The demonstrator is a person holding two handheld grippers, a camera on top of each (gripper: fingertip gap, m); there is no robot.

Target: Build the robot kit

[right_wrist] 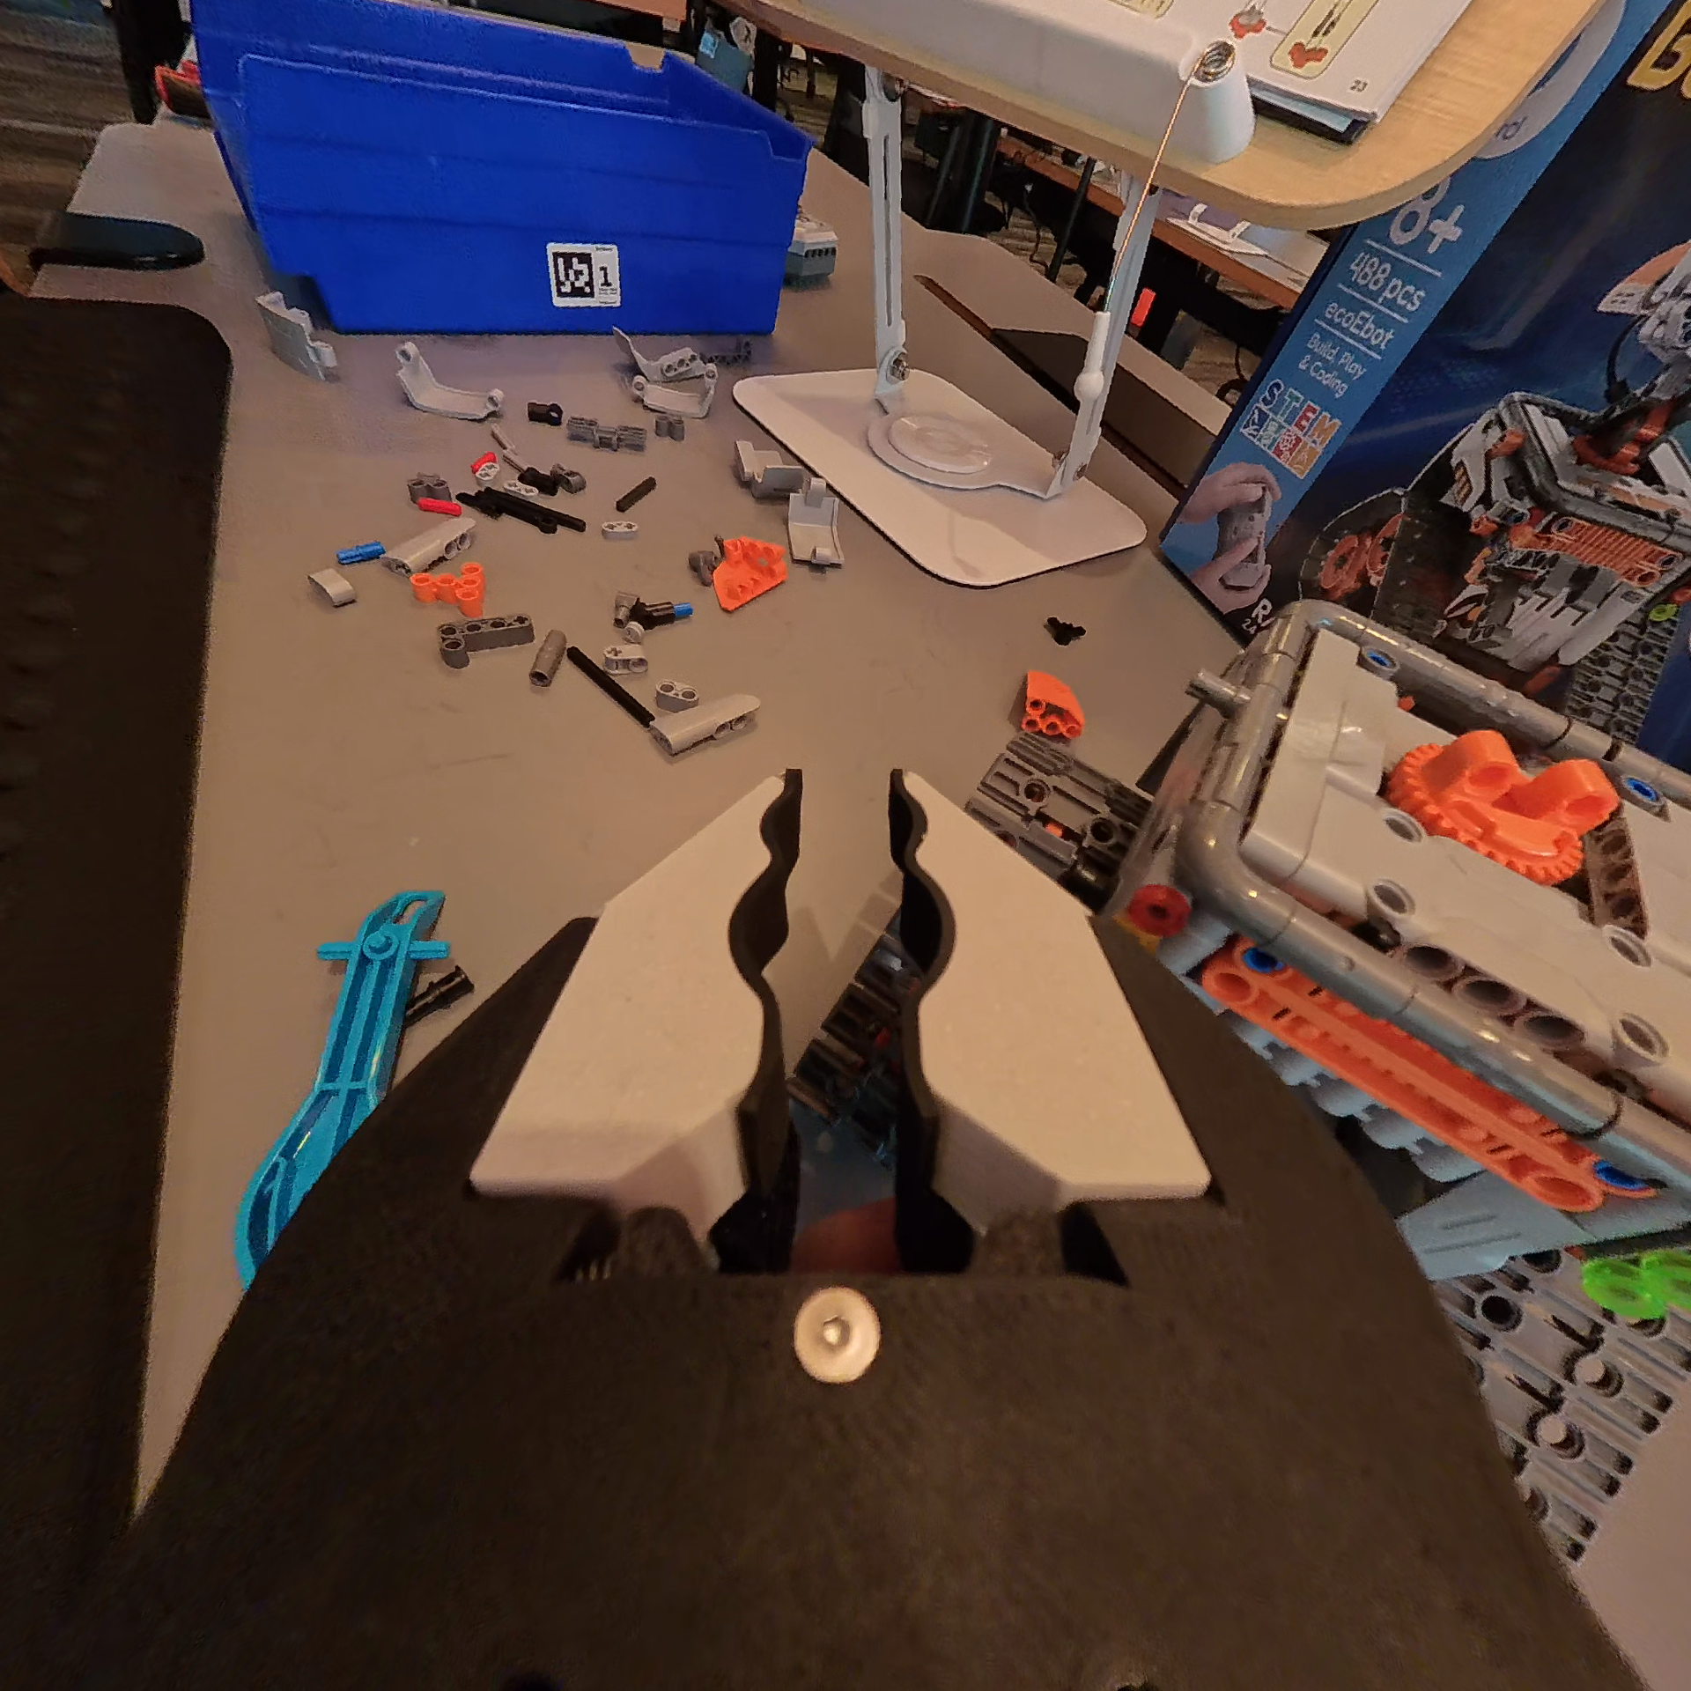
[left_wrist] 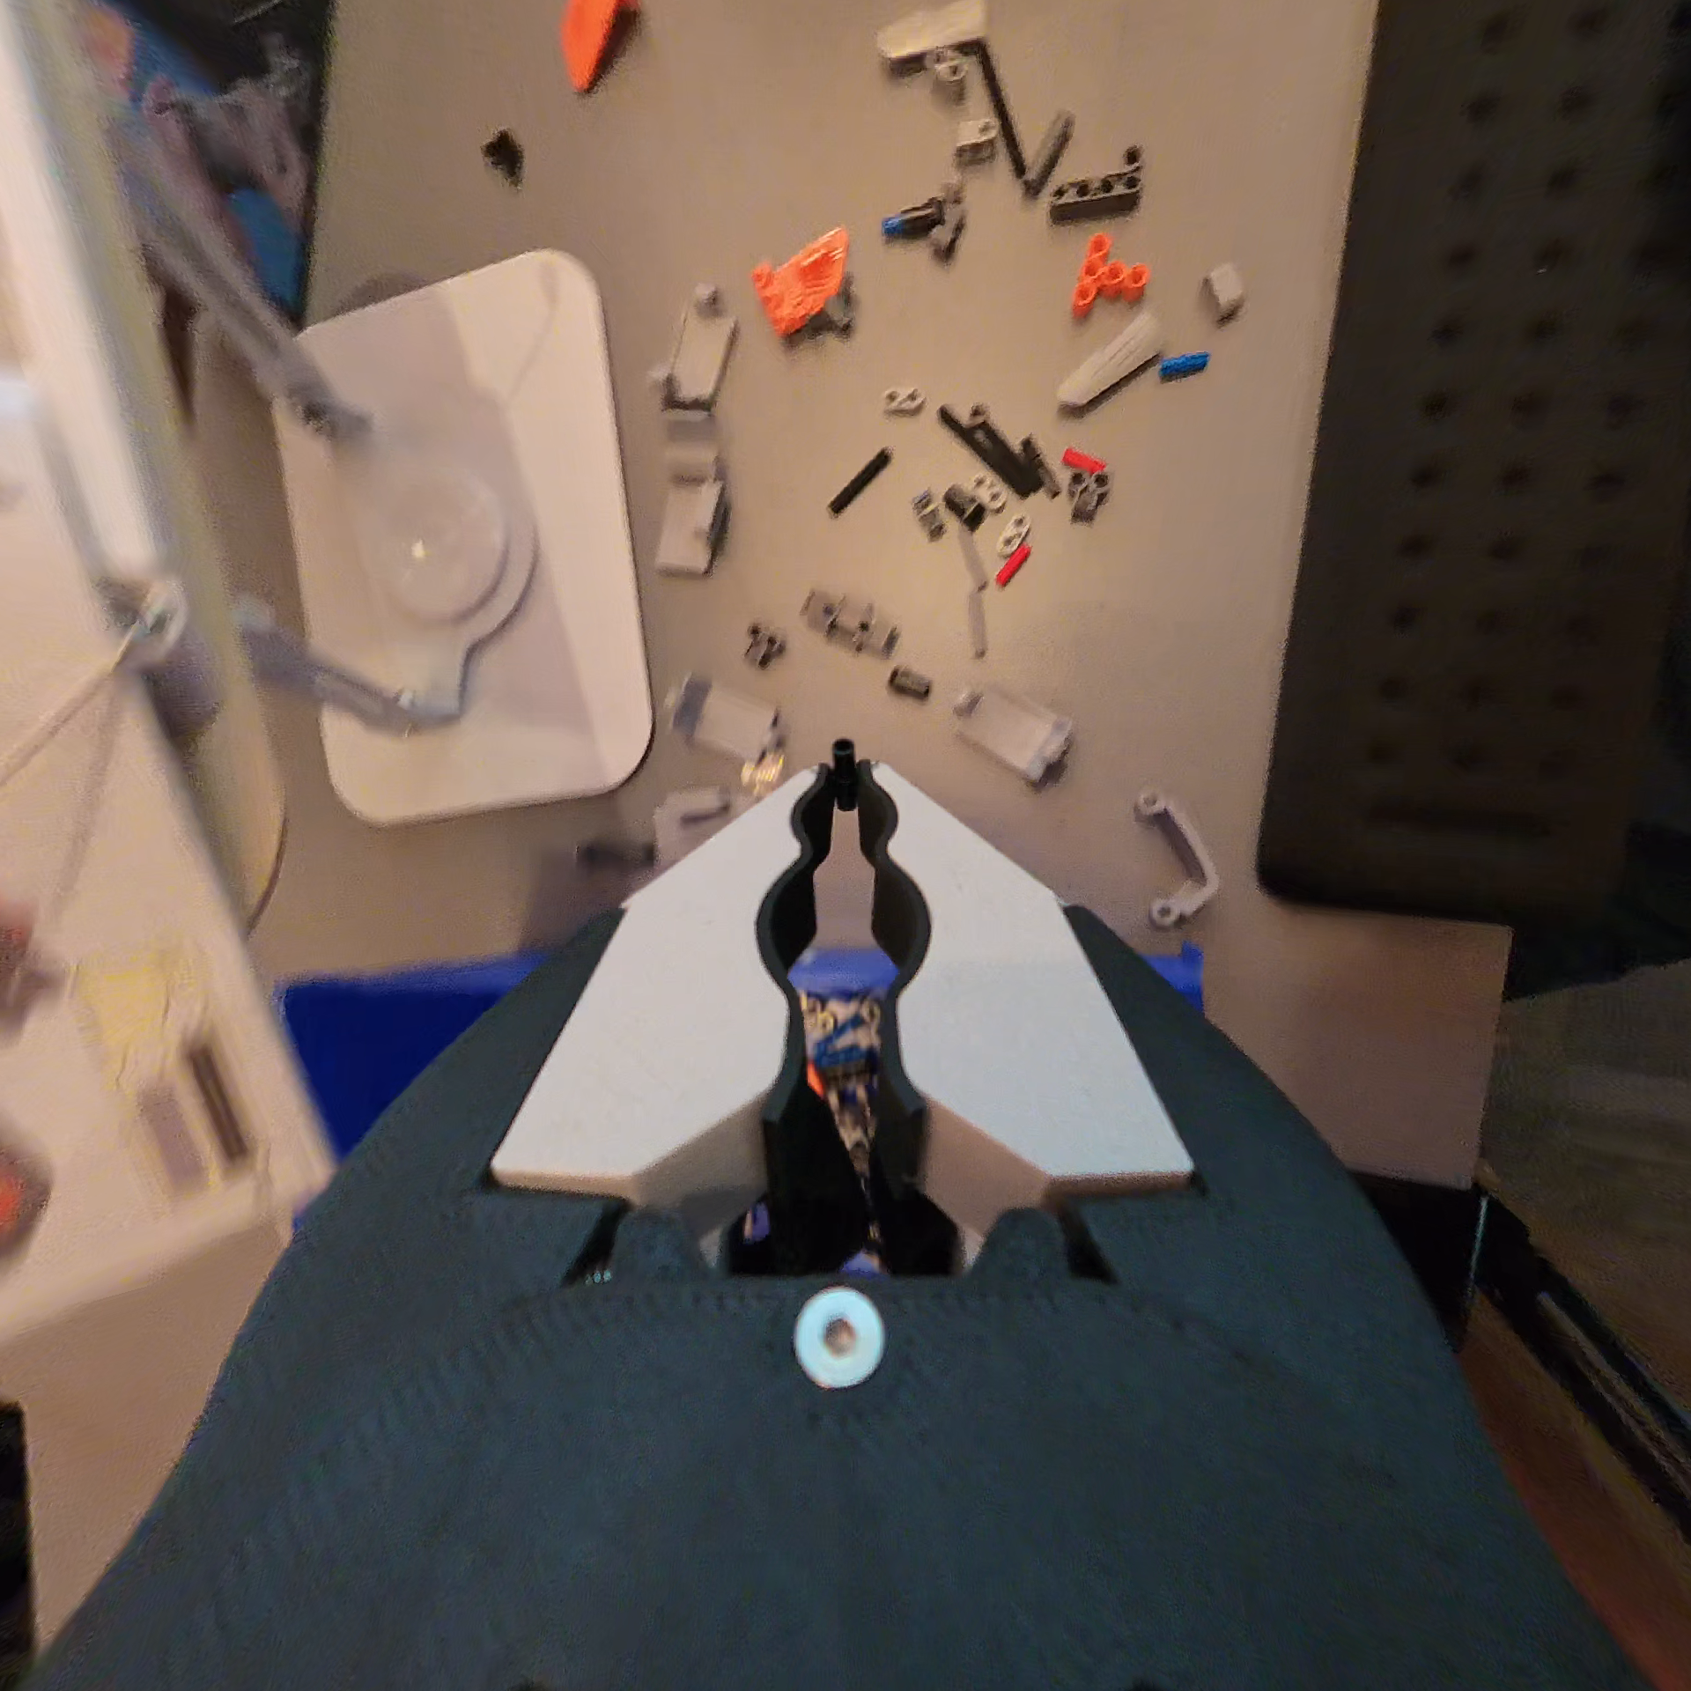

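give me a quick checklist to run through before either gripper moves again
1. Left gripper fingers shut on the small black pin: ok.
2. Pin gripped squarely: cannot tell; only its tip shows past the fingertips.
3. Right gripper open and empty: ok.
4. Bare table ahead of the right gripper: ok.
5. Part-built model clear of the right gripper: not ok, it sits close beside it.
6. Teal tool out of the way: ok, lying to the right gripper's left.
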